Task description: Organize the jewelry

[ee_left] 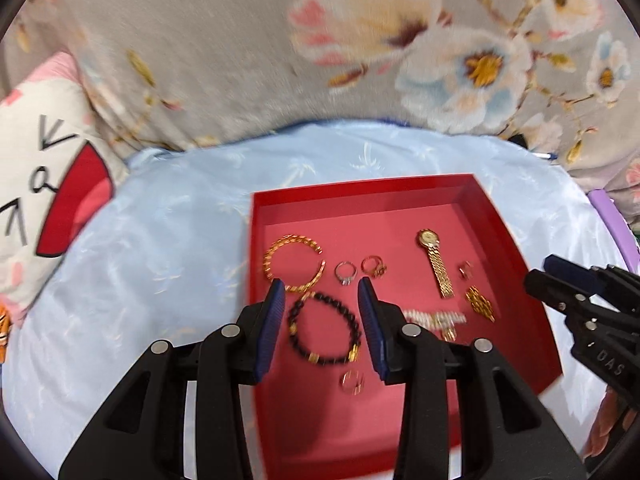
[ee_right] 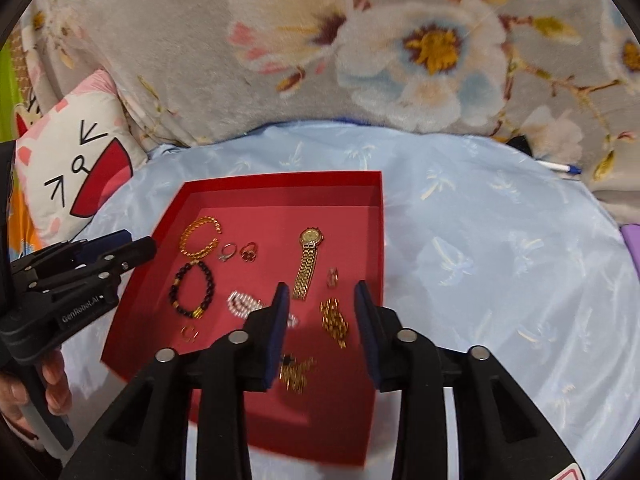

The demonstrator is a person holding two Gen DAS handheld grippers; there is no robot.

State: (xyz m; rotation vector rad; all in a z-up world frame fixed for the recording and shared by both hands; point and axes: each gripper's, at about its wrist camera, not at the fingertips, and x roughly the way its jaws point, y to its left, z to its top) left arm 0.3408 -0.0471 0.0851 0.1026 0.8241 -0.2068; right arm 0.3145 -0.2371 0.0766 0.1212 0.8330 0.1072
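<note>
**Both grippers open over the jewelry tray, nothing held**

My left gripper [ee_left: 322, 286] hangs above the near left part of the red tray [ee_left: 360, 188]. Its jaws stand partly apart and empty; the blue pads [ee_left: 276, 320] touch nothing. Seen between them, down on the tray floor, lies the black bead bracelet [ee_left: 324, 330]. Just beyond it rests the gold open bangle [ee_left: 294, 260], touching the beads at its near edge. Beside the bangle sit a silver ring [ee_left: 345, 273] and a gold ring [ee_left: 374, 266], close together but apart. A further small ring [ee_left: 352, 382] lies nearest me.

My right gripper [ee_right: 321, 288] hangs over the near right part of the tray, jaws likewise partly apart and empty. Between its fingers I see a gold link piece [ee_right: 334, 320]. The gold watch [ee_right: 308, 262] lies stretched out beyond the left finger, face at the far end. A pearl piece [ee_right: 244, 304] is partly hidden behind that finger.

The tray sits on a pale blue cloth [ee_right: 500, 240]. A floral blanket [ee_right: 360, 40] lies behind it, and a cat-face cushion [ee_right: 80, 160] lies to the far left.
</note>
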